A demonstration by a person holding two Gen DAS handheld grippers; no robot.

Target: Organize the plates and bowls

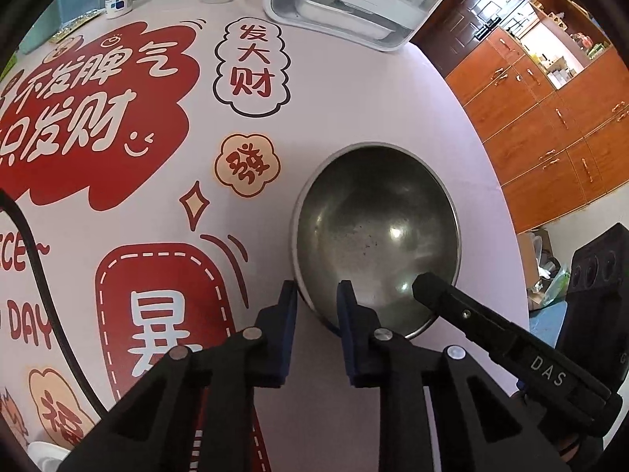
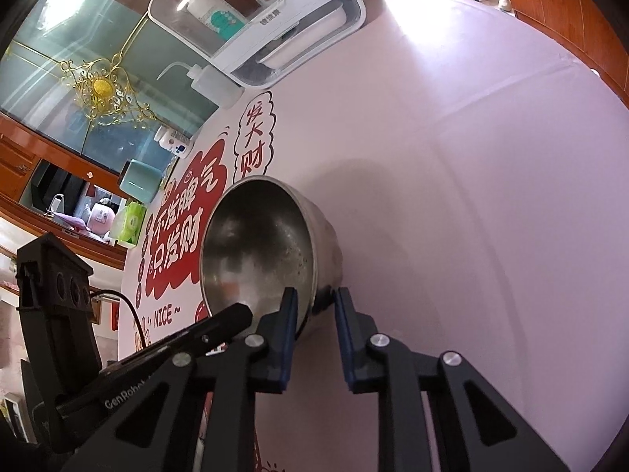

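The bowl (image 1: pixel 377 232) is bare metal — dull grey with soft glints and dark speckles inside. Under it, the tablecloth (image 1: pixel 346 90) looks like smooth, faintly sheeny plastic film printed in red. Beyond the bowl, the white container (image 1: pixel 338 11) is glossy plastic with a clear lid. To the bowl's right, the cabinets (image 1: pixel 550 118) are polished reddish wood. The gripper fingers (image 1: pixel 289 334) at the bowl's near rim are matt black plastic — with blue pads.

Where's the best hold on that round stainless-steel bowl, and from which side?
Pinch the thin rim of the round stainless-steel bowl at its near edge, one pad inside and one outside. Its curved wall offers nothing else; both claws, left claw and right claw, straddle it there.
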